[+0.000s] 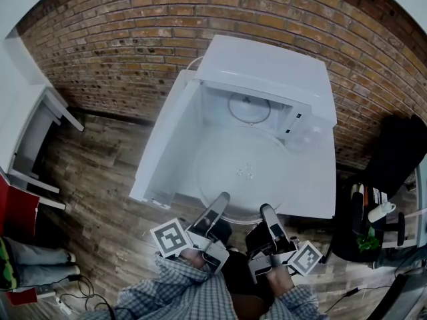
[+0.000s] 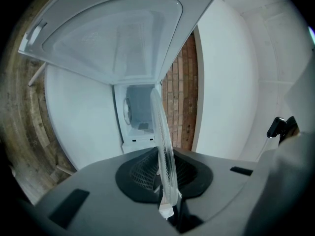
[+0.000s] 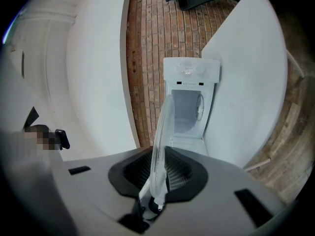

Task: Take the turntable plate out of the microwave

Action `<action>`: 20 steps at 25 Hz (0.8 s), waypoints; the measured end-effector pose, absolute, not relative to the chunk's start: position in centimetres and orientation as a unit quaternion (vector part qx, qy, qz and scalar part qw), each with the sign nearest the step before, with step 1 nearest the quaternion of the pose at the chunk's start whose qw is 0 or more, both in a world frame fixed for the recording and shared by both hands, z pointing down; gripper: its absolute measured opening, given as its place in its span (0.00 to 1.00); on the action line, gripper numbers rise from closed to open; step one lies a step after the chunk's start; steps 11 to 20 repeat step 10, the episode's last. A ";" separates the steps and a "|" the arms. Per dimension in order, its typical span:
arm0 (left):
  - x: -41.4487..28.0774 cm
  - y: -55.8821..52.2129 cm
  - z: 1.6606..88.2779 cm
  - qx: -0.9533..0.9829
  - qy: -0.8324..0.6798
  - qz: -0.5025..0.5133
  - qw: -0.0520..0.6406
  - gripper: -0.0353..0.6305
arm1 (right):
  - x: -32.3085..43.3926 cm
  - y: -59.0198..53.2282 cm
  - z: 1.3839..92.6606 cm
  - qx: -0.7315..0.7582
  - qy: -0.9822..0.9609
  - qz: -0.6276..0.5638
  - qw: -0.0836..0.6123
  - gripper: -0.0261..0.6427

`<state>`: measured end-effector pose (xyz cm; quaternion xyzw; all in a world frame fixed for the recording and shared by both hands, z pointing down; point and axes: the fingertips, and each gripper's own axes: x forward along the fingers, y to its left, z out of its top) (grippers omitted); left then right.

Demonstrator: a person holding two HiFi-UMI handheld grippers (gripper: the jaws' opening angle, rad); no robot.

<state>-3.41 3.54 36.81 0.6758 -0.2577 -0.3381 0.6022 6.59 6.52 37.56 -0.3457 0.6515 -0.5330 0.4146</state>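
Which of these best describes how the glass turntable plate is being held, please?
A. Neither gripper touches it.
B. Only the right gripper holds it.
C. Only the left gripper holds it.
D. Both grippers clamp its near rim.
D: each gripper view shows the rim of the turntable plate edge-on, pinched between that gripper's jaws. The head view shows the left gripper and right gripper on its near edge.

Open door point(image 1: 163, 145) left of microwave cavity point(image 1: 280, 112)
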 end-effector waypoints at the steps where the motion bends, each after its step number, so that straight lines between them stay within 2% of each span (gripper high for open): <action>1: -3.3 3.5 36.8 0.676 -0.258 -0.338 0.602 0.12 | 6.7 6.5 37.6 -0.345 0.652 -0.533 0.415 0.13; 20: -2.9 3.2 36.7 0.674 -0.258 -0.340 0.603 0.12 | 7.1 6.2 37.7 -0.342 0.652 -0.535 0.414 0.13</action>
